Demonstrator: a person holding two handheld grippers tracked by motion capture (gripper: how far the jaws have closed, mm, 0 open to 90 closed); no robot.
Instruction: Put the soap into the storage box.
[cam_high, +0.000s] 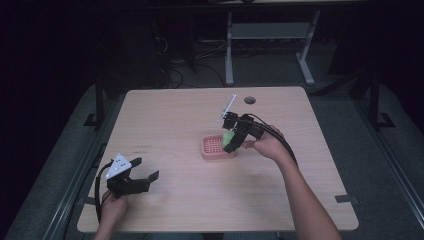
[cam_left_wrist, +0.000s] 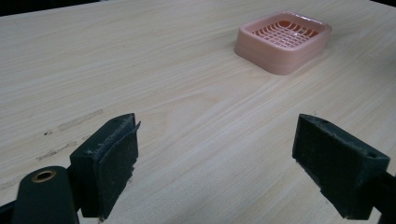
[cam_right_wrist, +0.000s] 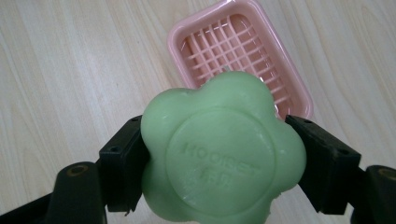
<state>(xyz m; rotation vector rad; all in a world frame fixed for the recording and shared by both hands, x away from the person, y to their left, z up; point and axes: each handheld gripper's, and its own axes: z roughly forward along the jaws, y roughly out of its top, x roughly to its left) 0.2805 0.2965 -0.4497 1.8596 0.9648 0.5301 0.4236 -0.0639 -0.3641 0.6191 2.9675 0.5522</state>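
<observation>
Right gripper view: right tongs (cam_right_wrist: 219, 154) clamped on green soap (cam_right_wrist: 219, 154), pink dish (cam_right_wrist: 299, 88) directly beyond, long axis toward upper left; left tongs (cam_left_wrist: 224, 163) gaping, empty.

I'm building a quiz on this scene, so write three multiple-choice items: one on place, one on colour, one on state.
1. Where is the green flower-shaped soap bar?
A. Flat in the dish
B. Between the right claw's jaws, above the dish
C. On the bare table

2. What colour is the slotted plastic soap dish?
A. Pink
B. Blue
C. White

3. How is the left claw?
A. Shut on the soap
B. Shut on the dish
C. Open, holding nothing

Answers: 1 B, the right gripper view shows both jaws pressed on the soap with the dish beyond it. 2 A, it looks pink in every view. 3 C, its jaws stand wide apart over bare wooden table.
</observation>
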